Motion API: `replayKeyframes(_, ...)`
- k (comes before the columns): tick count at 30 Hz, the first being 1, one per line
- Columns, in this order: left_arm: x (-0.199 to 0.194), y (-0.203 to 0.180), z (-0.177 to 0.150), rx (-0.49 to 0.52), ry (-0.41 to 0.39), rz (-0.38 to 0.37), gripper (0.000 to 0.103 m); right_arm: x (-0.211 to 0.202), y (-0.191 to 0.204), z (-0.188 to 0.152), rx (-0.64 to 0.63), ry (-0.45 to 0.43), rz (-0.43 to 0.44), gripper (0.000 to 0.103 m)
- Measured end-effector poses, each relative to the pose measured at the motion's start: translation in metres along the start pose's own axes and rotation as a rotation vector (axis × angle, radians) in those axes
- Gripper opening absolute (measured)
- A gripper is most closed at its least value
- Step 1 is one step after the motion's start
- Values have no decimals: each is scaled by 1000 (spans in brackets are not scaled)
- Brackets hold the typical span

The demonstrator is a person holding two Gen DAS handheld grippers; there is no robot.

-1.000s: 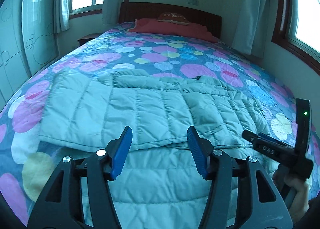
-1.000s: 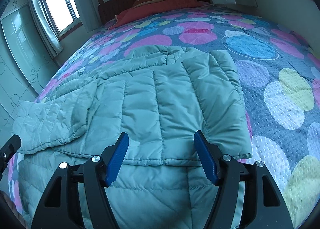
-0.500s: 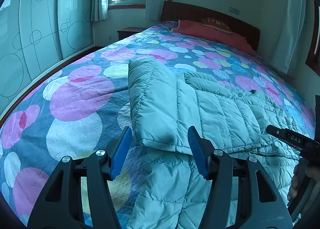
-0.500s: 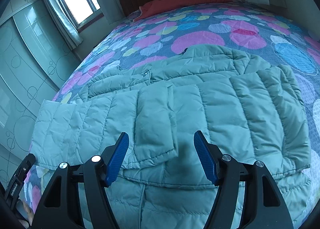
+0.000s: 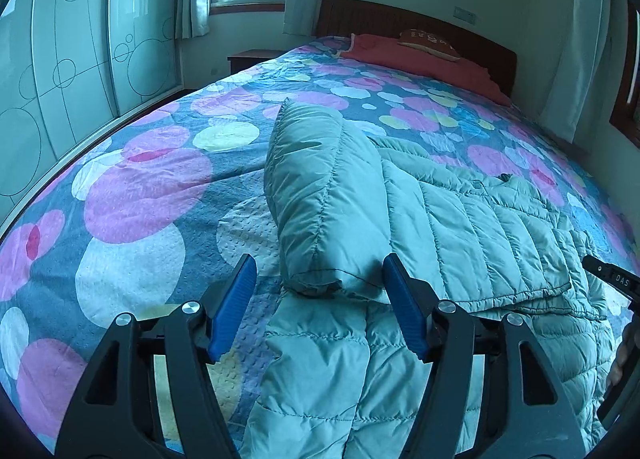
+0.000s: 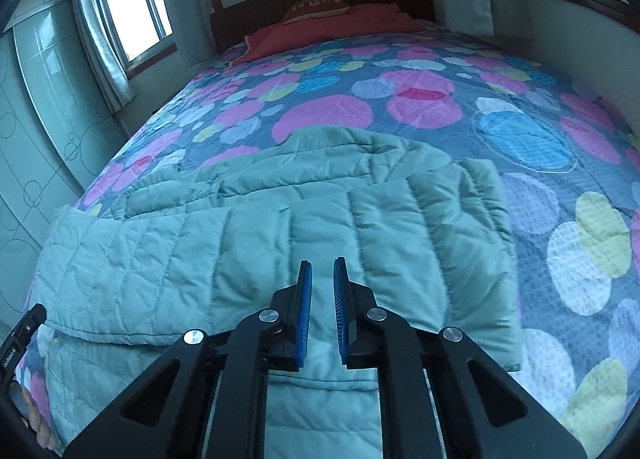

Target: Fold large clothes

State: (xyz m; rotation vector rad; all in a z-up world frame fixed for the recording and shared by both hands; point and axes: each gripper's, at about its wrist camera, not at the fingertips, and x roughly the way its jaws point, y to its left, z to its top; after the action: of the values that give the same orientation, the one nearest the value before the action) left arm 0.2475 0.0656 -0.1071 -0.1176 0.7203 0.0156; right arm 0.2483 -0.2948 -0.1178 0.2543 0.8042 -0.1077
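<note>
A pale green quilted puffer jacket lies on the bed, its sleeves folded across the body; it also shows in the right wrist view. My left gripper is open, its blue pads either side of the folded sleeve end at the jacket's left edge, holding nothing. My right gripper hovers low over the folded sleeves near the jacket's middle, its jaws nearly closed with a narrow gap and nothing between them. The right gripper's tip shows at the left wrist view's right edge.
The bed has a bedspread with coloured circles. A red pillow and cushion lie at the wooden headboard. Sliding wardrobe doors stand along the left, windows with curtains behind.
My left gripper has moved left, from the jacket's middle to the folded sleeve end. My right gripper has shifted left toward the jacket's middle and its jaws have closed from wide open to a narrow gap.
</note>
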Motion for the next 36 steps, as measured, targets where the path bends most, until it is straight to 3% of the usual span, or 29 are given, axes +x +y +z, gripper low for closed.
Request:
replayKeyframes(3,3,-6,1,14,6,0,65,0,-31,1,50,7,-38,11)
replayKeyframes(7,5,-7,0,9,10,-2,65,7,-50,-4,148,83,84,12)
replayKeyframes(9,5,-7,-1,10,14,6,65,10,-40,-7,138,88,116,16)
replayKeyframes(13,1,1,-3,1,19,18,65,14,-14,-7,123,76,158,48)
replayKeyframes(22,-11,37,-3,-91,-6,51,66,33,31,-6,92,122,239,49)
replayKeyframes(23,-10,39,-4,-98,0,53,66,37,35,-7,80,141,242,49)
replayKeyframes(24,-9,42,-4,-106,8,51,66,42,40,-9,67,160,245,38)
replayKeyframes(25,-8,44,-5,-115,15,47,66,45,43,-11,54,171,246,19)
replayKeyframes(27,-9,46,-5,-127,17,39,66,47,49,-15,30,183,247,8)
replayKeyframes(32,-15,48,-2,-130,0,29,66,22,44,-10,-26,88,175,5)
replayKeyframes(36,-15,50,1,-131,-9,31,66,4,15,0,-30,26,89,5)
